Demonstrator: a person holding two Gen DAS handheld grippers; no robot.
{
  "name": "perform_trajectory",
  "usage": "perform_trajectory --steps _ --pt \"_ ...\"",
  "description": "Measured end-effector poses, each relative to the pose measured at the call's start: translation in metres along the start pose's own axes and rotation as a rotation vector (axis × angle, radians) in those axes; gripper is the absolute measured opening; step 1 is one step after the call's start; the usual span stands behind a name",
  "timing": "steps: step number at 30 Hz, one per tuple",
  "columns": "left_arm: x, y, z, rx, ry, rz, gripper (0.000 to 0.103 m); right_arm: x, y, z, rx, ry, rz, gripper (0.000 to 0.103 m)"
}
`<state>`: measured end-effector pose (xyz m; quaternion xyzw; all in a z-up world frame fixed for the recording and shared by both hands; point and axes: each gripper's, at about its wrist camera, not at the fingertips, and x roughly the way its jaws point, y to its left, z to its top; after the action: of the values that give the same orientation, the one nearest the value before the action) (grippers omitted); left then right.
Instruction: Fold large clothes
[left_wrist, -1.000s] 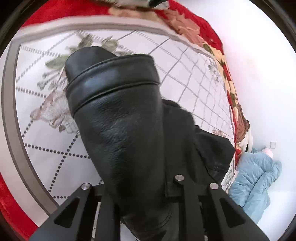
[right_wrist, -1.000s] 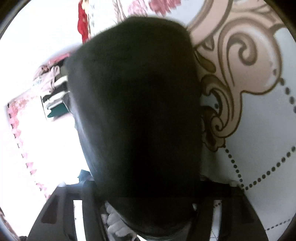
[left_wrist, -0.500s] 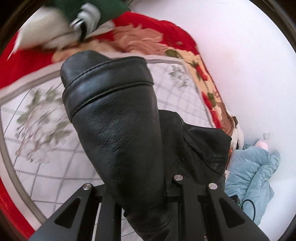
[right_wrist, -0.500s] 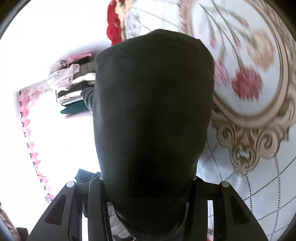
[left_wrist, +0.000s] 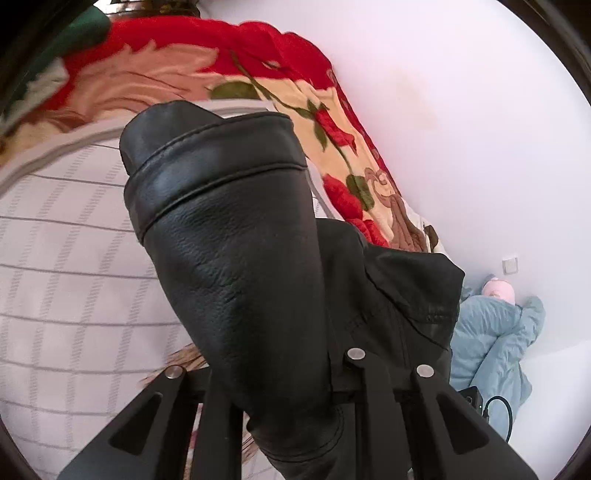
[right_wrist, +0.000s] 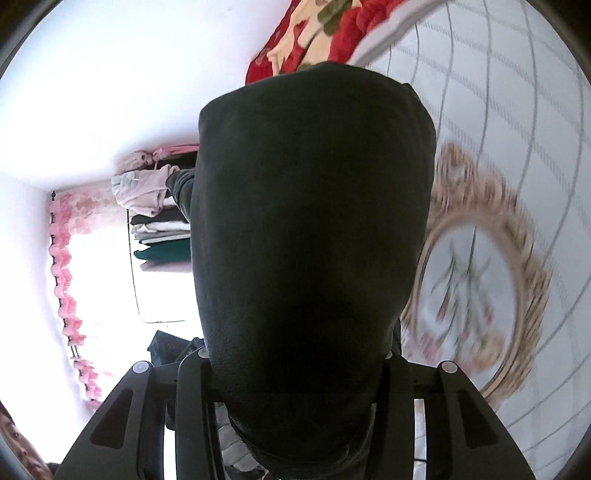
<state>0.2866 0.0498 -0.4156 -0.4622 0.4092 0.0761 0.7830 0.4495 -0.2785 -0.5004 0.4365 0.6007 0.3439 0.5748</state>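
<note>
A black leather jacket (left_wrist: 236, 258) fills the middle of the left wrist view. Its stitched cuff stands up toward the camera and the body hangs off to the right. My left gripper (left_wrist: 288, 384) is shut on this sleeve, the leather bunched between its fingers. In the right wrist view another fold of the same jacket (right_wrist: 314, 221) rises from my right gripper (right_wrist: 295, 369), which is shut on it. The leather hides the fingertips of both grippers. The jacket hangs above the white gridded bed cover (left_wrist: 74, 277).
A red floral blanket (left_wrist: 258, 74) edges the bed against a white wall. A light blue garment (left_wrist: 495, 332) lies on the floor to the right. A stack of folded clothes (right_wrist: 162, 232) and a pink curtain (right_wrist: 66, 258) stand by the window.
Both grippers have risen and swept across the bed with the jacket still in them. The red border has come nearer on the left. The oval flower pattern slid down the right view.
</note>
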Motion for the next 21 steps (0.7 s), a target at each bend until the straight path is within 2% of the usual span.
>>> perform_trajectory --steps 4,10,14,17,19,21 --pt "0.066 -0.009 0.01 -0.019 0.009 -0.008 0.014 -0.011 -0.013 0.074 -0.004 0.016 -0.01 0.045" --pt "0.178 -0.009 0.017 -0.038 0.06 0.021 0.014 0.004 -0.067 0.172 0.005 0.057 -0.044 0.045" --pt "0.226 -0.015 0.019 0.036 0.08 0.031 0.017 0.012 -0.096 0.231 -0.008 0.071 -0.046 0.045" --pt "0.247 -0.024 0.021 0.142 0.106 0.048 0.028 0.007 -0.115 0.276 0.033 0.075 -0.075 0.053" --pt "0.253 -0.025 0.022 0.18 0.132 0.085 0.052 0.01 -0.122 0.291 0.069 0.094 -0.095 0.062" --pt "0.251 -0.02 0.027 0.188 0.169 0.079 0.057 0.011 -0.117 0.295 0.064 0.105 -0.131 0.065"
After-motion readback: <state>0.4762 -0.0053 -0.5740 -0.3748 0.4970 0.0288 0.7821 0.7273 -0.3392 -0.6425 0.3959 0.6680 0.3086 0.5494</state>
